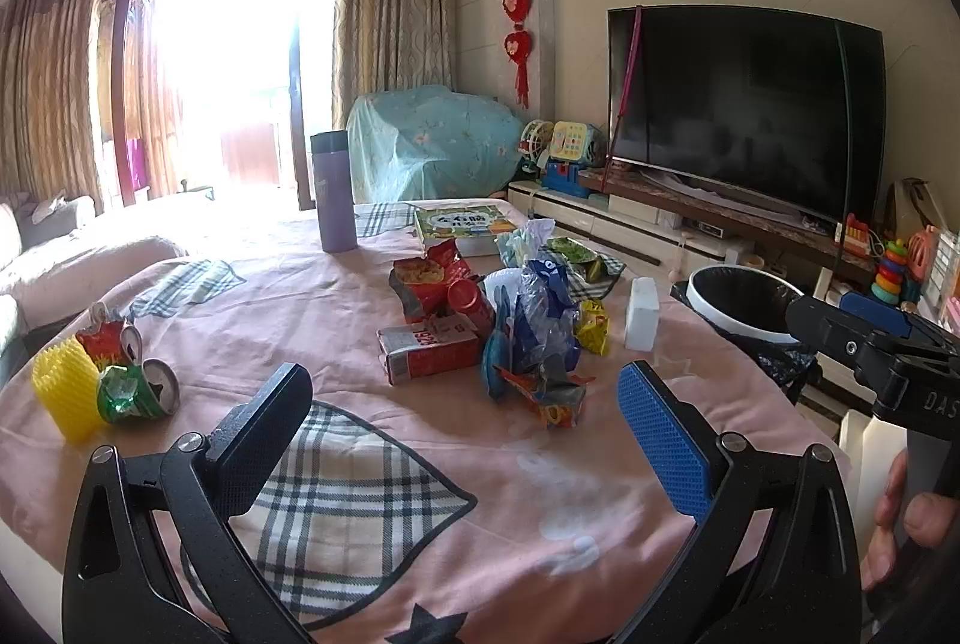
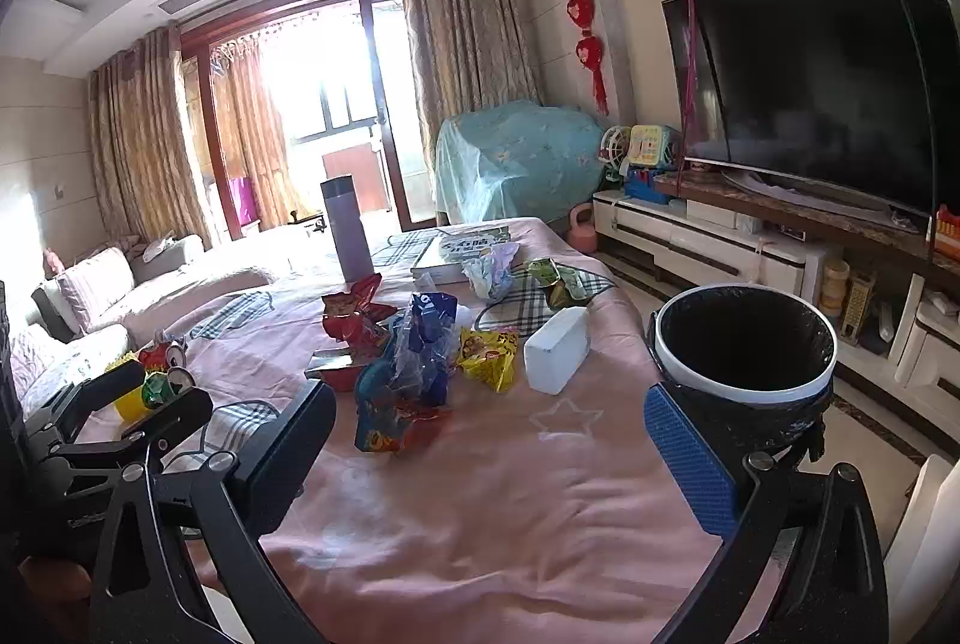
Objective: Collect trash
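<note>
A table under a pink cloth (image 1: 336, 320) holds a heap of snack trash at its centre: a crumpled blue wrapper (image 1: 540, 320), a red carton (image 1: 429, 353) and a yellow packet (image 2: 489, 353). A black-lined bin (image 2: 744, 344) stands off the table's right edge. The left gripper (image 1: 474, 440) and the right gripper (image 2: 489, 455) hover near, both spread wide and empty. The wrappers look light, soft and crinkly, probably best pinched at a raised fold.
</note>
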A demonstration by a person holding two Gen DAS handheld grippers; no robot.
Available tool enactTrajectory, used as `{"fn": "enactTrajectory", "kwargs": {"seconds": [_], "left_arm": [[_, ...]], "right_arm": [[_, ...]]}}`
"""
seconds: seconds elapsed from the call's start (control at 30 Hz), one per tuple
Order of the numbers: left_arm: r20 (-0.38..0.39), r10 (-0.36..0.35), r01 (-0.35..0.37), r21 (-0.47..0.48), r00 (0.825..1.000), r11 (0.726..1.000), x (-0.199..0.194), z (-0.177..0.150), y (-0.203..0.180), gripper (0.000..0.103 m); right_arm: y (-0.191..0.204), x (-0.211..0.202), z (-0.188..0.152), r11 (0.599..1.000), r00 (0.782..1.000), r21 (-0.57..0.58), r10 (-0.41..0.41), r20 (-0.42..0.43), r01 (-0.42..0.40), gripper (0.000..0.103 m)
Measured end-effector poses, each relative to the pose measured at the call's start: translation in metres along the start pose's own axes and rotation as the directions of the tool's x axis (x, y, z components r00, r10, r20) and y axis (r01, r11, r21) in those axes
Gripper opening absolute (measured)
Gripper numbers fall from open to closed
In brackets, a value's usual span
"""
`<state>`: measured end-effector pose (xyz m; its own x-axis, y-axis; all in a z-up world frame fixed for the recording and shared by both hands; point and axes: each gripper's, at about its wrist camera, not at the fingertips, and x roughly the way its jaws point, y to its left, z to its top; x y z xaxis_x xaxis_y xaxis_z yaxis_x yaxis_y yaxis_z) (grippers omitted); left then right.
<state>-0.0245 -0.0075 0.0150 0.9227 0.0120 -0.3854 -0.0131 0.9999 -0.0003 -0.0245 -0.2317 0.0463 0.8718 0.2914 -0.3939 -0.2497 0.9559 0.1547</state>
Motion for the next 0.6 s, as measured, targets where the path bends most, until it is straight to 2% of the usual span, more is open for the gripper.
{"fn": "enactTrajectory", "kwargs": {"seconds": [0.6], "left_arm": [[-0.021, -0.011, 0.011, -0.006, 1.000, 1.000, 0.0098, -0.0046, 0.0027, 0.103]], "right_arm": [[0.0005, 0.0070, -0.0004, 1.000, 1.000, 0.003, -0.006, -0.016, 0.006, 0.103]]}}
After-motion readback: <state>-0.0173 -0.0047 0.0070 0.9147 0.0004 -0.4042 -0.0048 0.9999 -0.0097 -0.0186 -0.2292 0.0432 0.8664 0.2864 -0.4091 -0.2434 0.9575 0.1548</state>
